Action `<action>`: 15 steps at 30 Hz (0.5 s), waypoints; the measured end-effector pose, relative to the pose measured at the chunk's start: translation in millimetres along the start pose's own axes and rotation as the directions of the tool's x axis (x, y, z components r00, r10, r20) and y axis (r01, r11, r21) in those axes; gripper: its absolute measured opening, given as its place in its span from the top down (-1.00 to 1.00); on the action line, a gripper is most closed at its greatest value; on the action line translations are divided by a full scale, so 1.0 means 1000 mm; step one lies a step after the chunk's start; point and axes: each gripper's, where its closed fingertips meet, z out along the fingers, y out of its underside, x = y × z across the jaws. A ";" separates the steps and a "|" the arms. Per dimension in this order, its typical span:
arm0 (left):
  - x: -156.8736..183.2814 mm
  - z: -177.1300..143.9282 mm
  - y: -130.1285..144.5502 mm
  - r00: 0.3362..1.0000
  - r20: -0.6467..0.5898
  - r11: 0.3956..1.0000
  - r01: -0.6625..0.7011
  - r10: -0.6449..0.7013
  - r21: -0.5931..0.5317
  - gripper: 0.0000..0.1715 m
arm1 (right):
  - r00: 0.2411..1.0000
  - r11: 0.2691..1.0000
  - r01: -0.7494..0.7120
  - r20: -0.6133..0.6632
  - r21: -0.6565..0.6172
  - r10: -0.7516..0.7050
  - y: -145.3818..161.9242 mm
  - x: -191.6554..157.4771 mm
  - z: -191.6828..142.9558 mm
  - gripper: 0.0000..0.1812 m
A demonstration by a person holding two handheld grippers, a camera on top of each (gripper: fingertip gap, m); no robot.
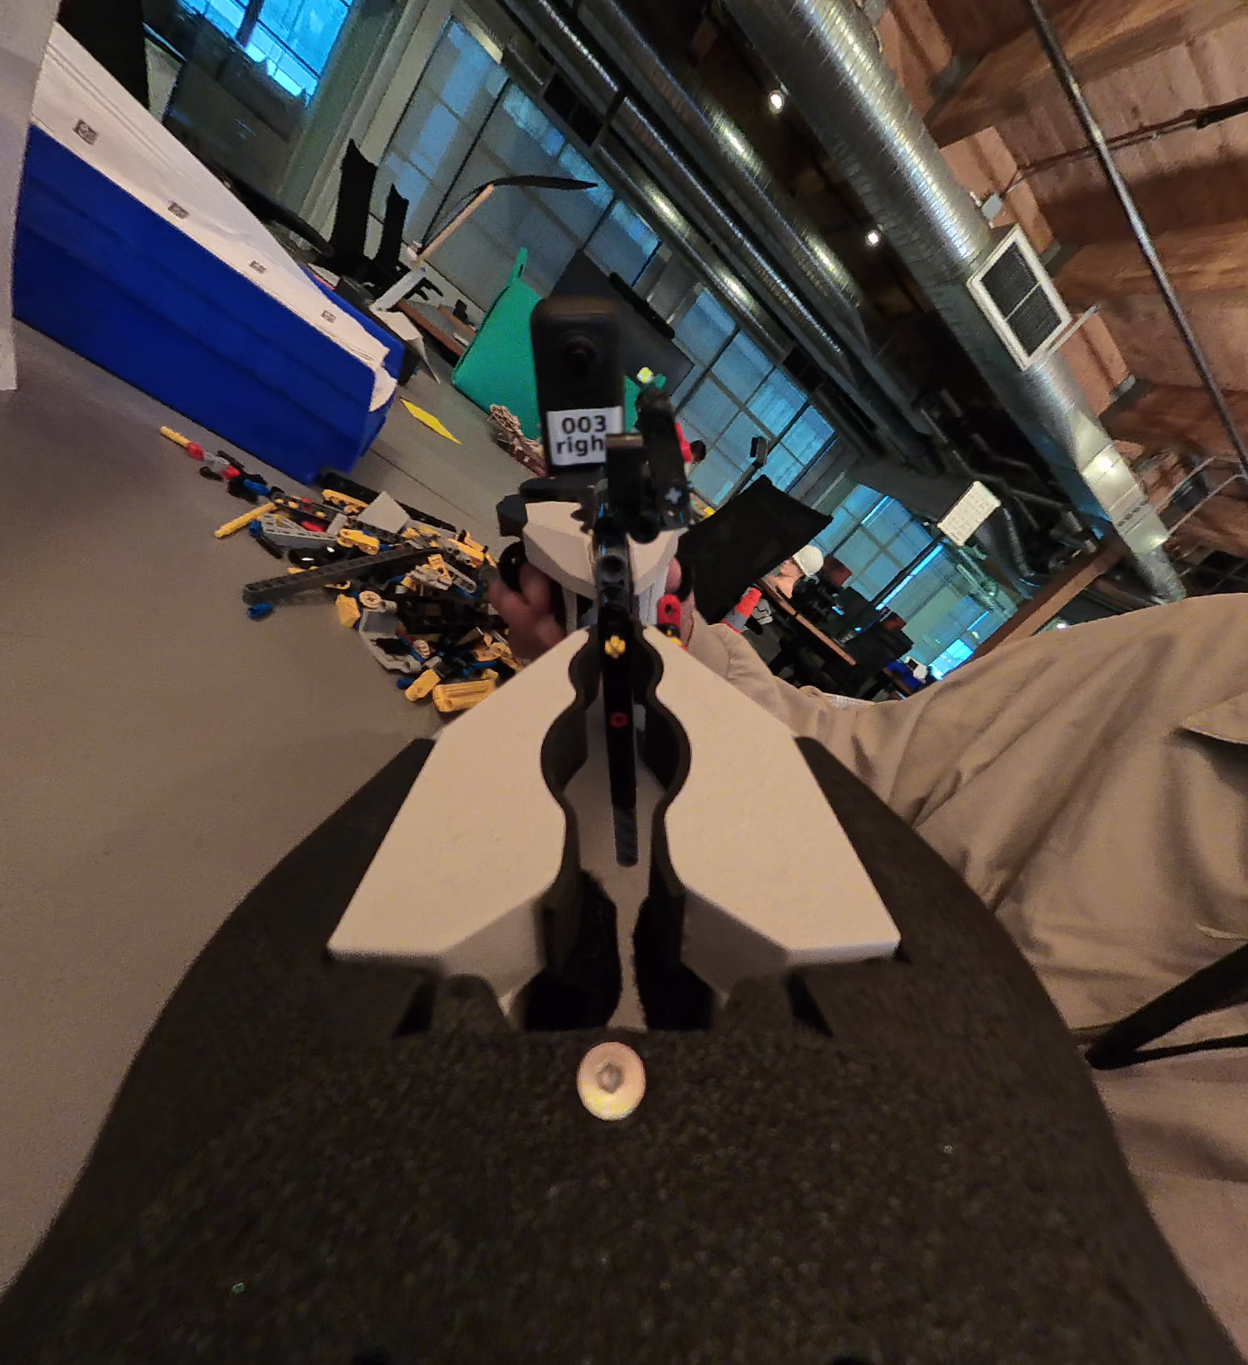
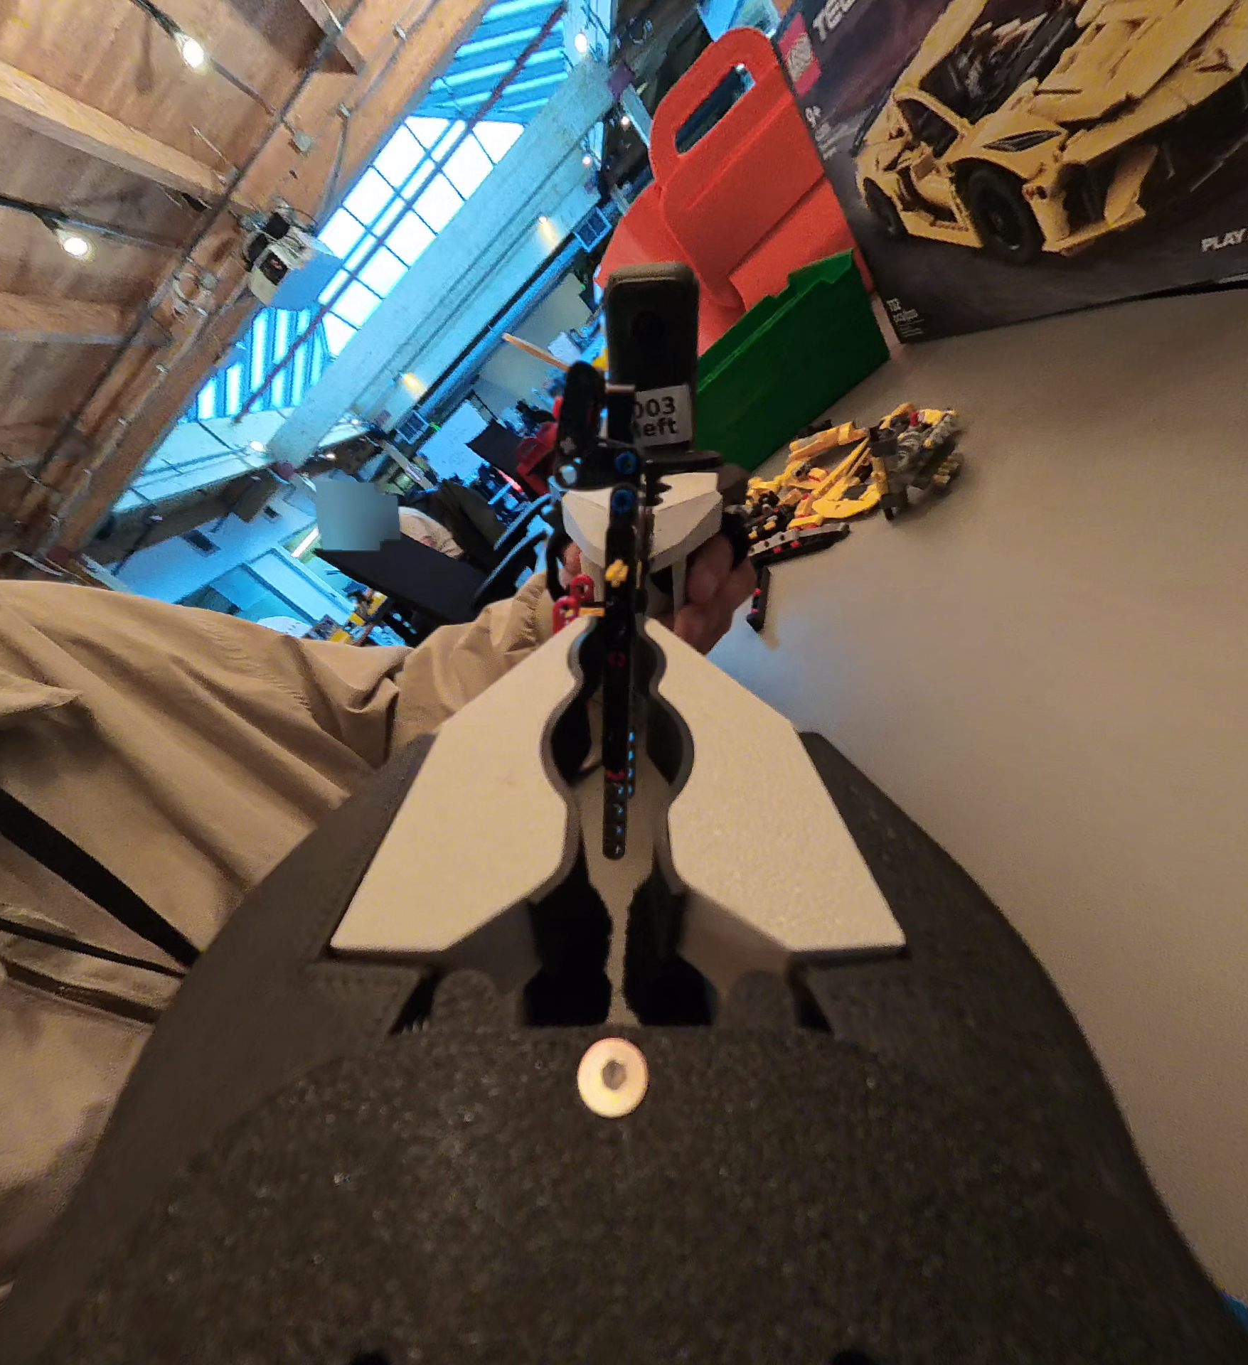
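A long black beam assembly with red, yellow and blue pins is held in the air between both grippers. My left gripper is shut on one end of it, with the beam running along the gap between the white fingers. My right gripper is shut on the other end of the same assembly. The two grippers face each other: the right gripper shows in the left wrist view, the left gripper in the right wrist view, each held by a hand. A black curved piece sits on the assembly between them.
A pile of loose yellow, black and grey bricks lies on the grey table beside a blue bin. A partly built yellow model, a green bin, a red carrier and a picture box stand farther off. A beige sleeve is close. Left and right tips are no more than a few centimetres apart.
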 end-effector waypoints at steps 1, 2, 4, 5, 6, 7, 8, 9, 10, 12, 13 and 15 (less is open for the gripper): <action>-0.001 0.000 -0.001 1.000 0.006 1.000 0.002 -0.002 0.012 0.93 | 1.000 1.000 0.008 -0.014 0.002 -0.008 0.000 0.002 0.000 0.94; 0.000 0.000 -0.002 1.000 -0.002 1.000 0.013 -0.013 0.019 0.93 | 1.000 1.000 0.014 -0.008 0.000 -0.014 0.001 0.000 0.001 0.93; 0.000 0.003 0.001 1.000 0.005 1.000 0.013 -0.013 0.003 0.93 | 1.000 1.000 -0.003 0.002 -0.019 0.003 0.005 0.000 0.007 0.88; 0.000 0.005 0.002 1.000 0.007 1.000 0.004 -0.004 0.000 0.92 | 1.000 0.999 -0.009 -0.009 -0.031 0.009 0.008 0.002 0.009 0.93; 0.000 0.005 0.002 1.000 0.009 1.000 0.002 -0.002 0.004 0.92 | 1.000 1.000 -0.017 -0.009 -0.018 0.017 0.006 0.003 0.009 0.94; 0.001 0.005 0.002 1.000 0.003 1.000 0.005 -0.005 0.003 0.92 | 0.999 0.999 -0.038 0.004 -0.001 0.038 0.003 0.003 0.007 0.94; 0.004 0.005 0.002 1.000 -0.013 1.000 0.007 -0.007 0.004 0.91 | 0.997 0.998 -0.067 0.030 0.009 0.066 0.001 0.003 0.006 0.94; 0.005 0.006 0.002 1.000 -0.025 1.000 0.009 -0.009 0.008 0.89 | 0.994 0.995 -0.095 0.055 0.021 0.094 -0.001 0.001 0.004 0.94; 0.005 0.007 0.004 1.000 -0.026 1.000 0.012 -0.012 0.009 0.88 | 0.993 0.993 -0.110 0.057 0.036 0.108 -0.003 0.003 0.003 0.94; 0.002 0.010 0.012 0.999 -0.024 0.999 0.022 -0.022 -0.023 0.86 | 0.993 0.991 -0.112 0.047 0.069 0.109 -0.007 0.005 0.001 0.94; 0.000 0.012 0.015 0.999 -0.022 0.999 0.029 -0.030 -0.036 0.85 | 0.993 0.990 -0.116 0.046 0.076 0.113 -0.009 0.005 0.000 0.94; 0.000 0.013 0.015 0.999 -0.029 0.999 0.042 -0.043 -0.031 0.85 | 0.995 0.989 -0.100 0.017 0.109 0.098 -0.014 0.008 -0.004 0.94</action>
